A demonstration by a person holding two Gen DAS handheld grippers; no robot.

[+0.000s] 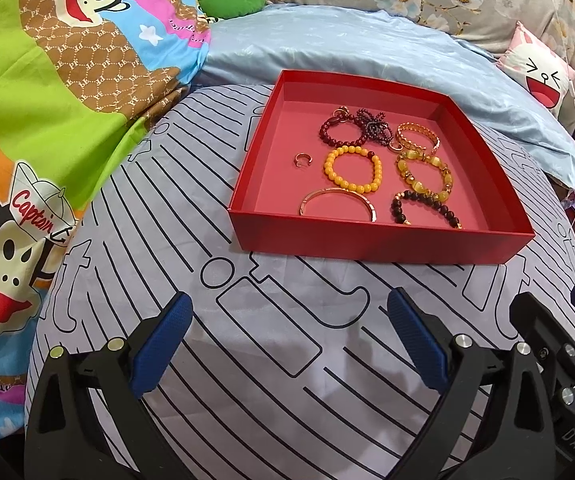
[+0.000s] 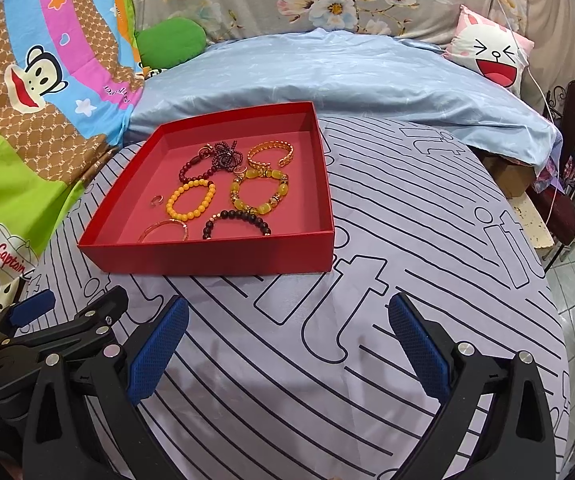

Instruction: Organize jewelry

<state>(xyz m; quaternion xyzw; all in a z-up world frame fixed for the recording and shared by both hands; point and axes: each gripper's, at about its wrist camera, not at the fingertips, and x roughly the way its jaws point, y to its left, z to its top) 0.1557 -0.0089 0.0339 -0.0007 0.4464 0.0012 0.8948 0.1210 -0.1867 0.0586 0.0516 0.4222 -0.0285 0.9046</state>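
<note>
Both hand-held grippers — left [image 1: 287, 320], right [image 2: 287, 320] — hover spread wide and empty near the red tray [image 1: 383, 236]; bracelets [image 1: 353, 171] lie inside, apparently sorted.

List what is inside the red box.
The red box holds a yellow bead bracelet, a dark bead bracelet, an amber bracelet, a gold chain bracelet, a dark red bead strand, a bangle and a ring. The near wall hides some floor.

matt card tray [image 1: 379, 238], glossy bead bracelet [image 1: 353, 170], cloth bedsheet [image 1: 287, 360]
</note>
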